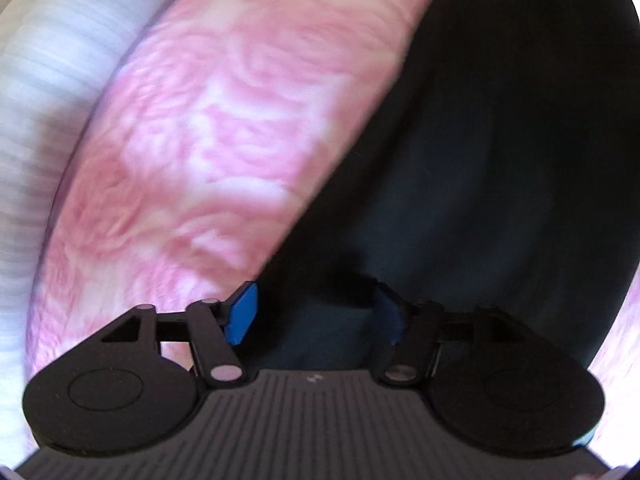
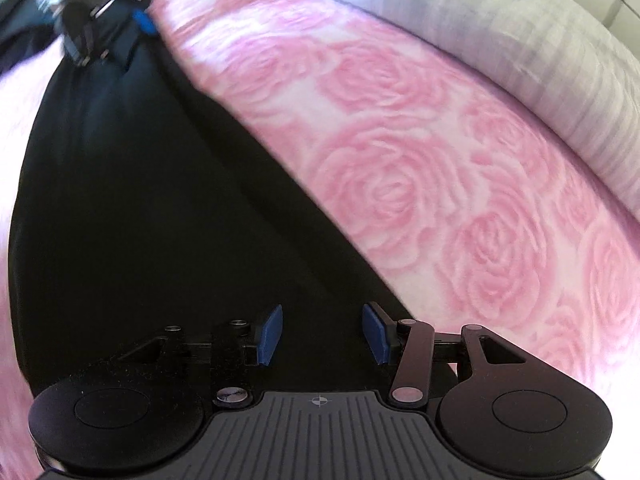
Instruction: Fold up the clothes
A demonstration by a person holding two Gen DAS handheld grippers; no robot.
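Tools (image 1: 316, 314) (image 2: 322, 334) apart-fingered over dark garment (image 2: 160, 200), seemingly trousers, on rose-print bedspread (image 2: 400, 180)

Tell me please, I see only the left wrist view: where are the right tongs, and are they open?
Observer: The right tongs are open. Their blue pads stand apart, and the dark garment fills the gap between them, close to its edge with the pink rose sheet.
Operator: Does the garment reach from there to my left tongs?
Observer: Yes. In the right wrist view it runs as one long dark band up to the left tongs at its far end, though that corner is blurred.
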